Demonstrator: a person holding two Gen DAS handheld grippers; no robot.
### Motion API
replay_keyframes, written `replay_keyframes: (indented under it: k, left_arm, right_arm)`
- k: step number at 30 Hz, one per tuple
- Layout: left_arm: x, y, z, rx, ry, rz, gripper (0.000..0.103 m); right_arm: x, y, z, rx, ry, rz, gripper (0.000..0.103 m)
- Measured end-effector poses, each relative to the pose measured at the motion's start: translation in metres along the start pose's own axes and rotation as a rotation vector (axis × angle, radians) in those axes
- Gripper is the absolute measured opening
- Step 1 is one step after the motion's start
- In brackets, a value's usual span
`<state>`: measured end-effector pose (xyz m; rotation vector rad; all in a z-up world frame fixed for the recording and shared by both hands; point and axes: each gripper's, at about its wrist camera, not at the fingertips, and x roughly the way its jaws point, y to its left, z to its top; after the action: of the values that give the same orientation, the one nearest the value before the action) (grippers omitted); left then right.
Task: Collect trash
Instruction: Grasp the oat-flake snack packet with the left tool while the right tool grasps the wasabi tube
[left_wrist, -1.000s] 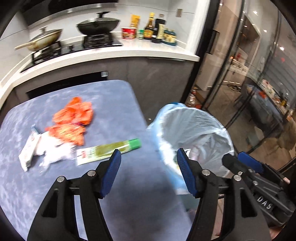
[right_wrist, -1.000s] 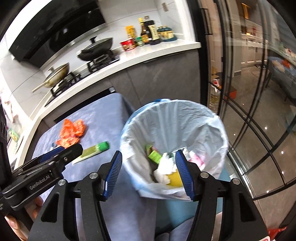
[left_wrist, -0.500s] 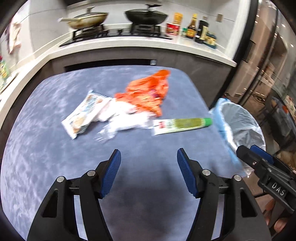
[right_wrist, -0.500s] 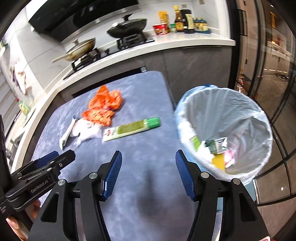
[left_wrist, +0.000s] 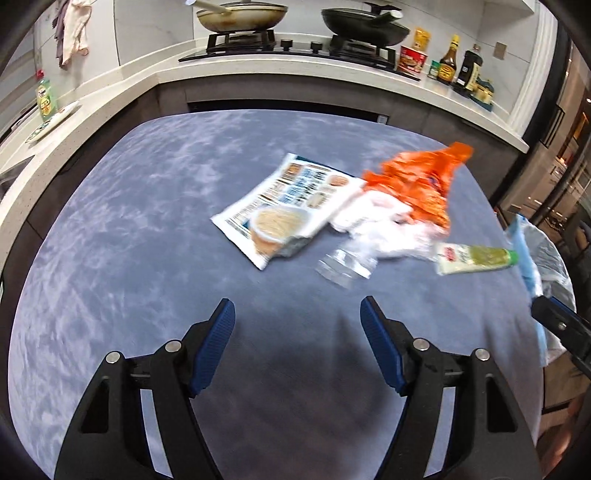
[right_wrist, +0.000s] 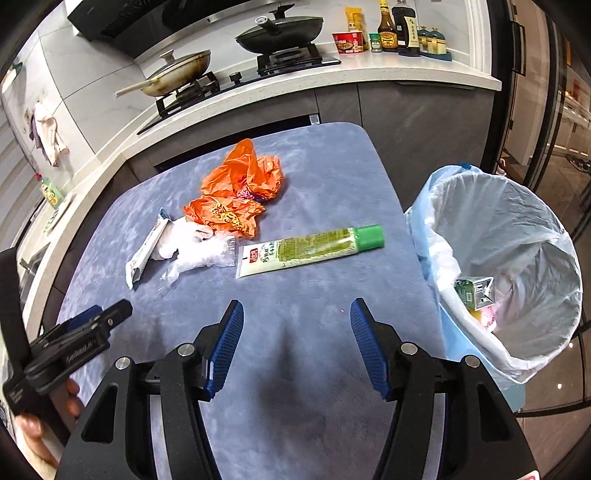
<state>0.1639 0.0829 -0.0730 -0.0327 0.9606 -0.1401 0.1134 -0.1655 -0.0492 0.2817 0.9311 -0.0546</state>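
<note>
Blue-grey cloth covers the table (right_wrist: 325, 166), and the trash lies in a loose cluster on its far half. Both tongs hang over the bare near half, each with its jaws spread wide and holding nothing. Ahead of the right tongs (right_wrist: 295, 332) lies a green-capped tube (right_wrist: 310, 249), cap pointing toward the lined bin (right_wrist: 517, 206) standing just beside the table's right edge. Ahead of the left tongs (left_wrist: 295, 332) and slightly right lie a noodle packet (left_wrist: 284, 214), crumpled white plastic (left_wrist: 384, 225) and an orange bag (left_wrist: 417, 181), touching one another. Some litter sits inside the bin.
</note>
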Motion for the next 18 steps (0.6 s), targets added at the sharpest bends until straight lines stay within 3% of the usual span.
replay_keyframes:
  k: [4,9,12,14,16,18]
  left_arm:
    - [0.011,0.01,0.012,0.017,-0.023,0.003,0.067]
    - [0.028,0.004,0.027,0.111,-0.043,-0.01,0.065]
    - [0.041,0.002,0.033,0.139,-0.017,-0.018,0.04]
    - [0.05,0.002,0.036,0.146,0.007,-0.03,0.018]
    - [0.051,0.001,0.036,0.155,0.009,-0.046,0.008]
    - [0.046,0.0,0.035,0.161,-0.005,-0.057,0.004]
  right_arm:
    - [0.007,0.003,0.003,-0.001,0.007,-0.005,0.059]
    - [0.015,0.004,0.008,0.004,0.013,-0.01,0.059]
    - [0.019,0.005,0.01,0.003,0.018,-0.015,0.059]
    - [0.02,0.004,0.011,0.001,0.02,-0.018,0.059]
    - [0.022,0.003,0.013,-0.001,0.02,-0.023,0.059]
    - [0.024,0.0,0.014,0.003,0.021,-0.026,0.059]
